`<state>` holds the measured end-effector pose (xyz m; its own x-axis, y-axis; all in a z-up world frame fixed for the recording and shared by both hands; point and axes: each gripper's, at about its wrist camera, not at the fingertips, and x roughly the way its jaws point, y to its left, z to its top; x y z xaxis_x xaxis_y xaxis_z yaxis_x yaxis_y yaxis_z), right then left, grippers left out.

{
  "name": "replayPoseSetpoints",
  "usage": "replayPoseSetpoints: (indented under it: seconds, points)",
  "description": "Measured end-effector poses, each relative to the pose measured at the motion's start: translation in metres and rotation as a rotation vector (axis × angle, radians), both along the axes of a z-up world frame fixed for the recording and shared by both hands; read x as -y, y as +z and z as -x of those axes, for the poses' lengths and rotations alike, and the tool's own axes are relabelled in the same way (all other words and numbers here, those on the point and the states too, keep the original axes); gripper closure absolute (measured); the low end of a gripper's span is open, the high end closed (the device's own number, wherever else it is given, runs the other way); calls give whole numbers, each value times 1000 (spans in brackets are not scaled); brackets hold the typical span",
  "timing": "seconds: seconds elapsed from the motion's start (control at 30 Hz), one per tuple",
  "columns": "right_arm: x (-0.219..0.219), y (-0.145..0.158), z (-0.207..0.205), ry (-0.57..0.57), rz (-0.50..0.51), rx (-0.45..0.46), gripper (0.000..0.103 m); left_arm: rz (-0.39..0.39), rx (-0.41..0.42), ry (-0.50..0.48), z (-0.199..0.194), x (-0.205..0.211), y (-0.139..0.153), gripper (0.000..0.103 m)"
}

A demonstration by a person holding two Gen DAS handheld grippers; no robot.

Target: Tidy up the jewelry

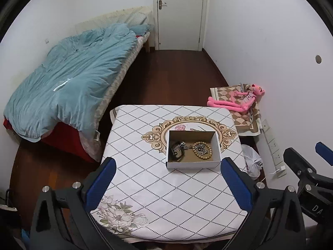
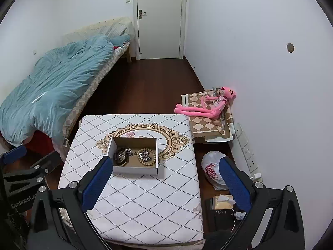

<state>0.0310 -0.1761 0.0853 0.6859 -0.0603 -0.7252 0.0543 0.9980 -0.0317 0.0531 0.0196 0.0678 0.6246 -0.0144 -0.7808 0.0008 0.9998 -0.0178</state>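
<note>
A small open cardboard box (image 1: 193, 163) stands on the table with the diamond-patterned cloth (image 1: 158, 187); it also shows in the right wrist view (image 2: 135, 169). Inside lie a wooden bead bracelet (image 1: 202, 150), a silver chain on it, and a dark bracelet (image 1: 177, 152) at the left; these show in the right wrist view as the bead bracelet (image 2: 147, 156) and the dark bracelet (image 2: 120, 157). My left gripper (image 1: 168, 181) is open and empty, held above the table's near half. My right gripper (image 2: 166, 179) is open and empty, over the table's right edge.
A bed with a blue quilt (image 1: 68, 83) stands at the left. A pink plush toy (image 1: 235, 102) lies on a checked cloth by the right wall. A white plastic bag (image 2: 212, 173) and a power strip (image 2: 247, 154) lie on the floor right of the table. A door (image 1: 180, 14) is at the back.
</note>
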Motion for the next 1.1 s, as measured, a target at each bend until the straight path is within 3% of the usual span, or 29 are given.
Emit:
replayPoseSetpoints:
  seconds: [0.47, 1.1]
  points:
    - [0, -33, -57, 0, 13, -92, 0, -26, -99, 17, -36, 2, -30, 1]
    - [1, -61, -70, 8, 18, -155, 0, -42, -131, 5, -44, 6, -44, 1]
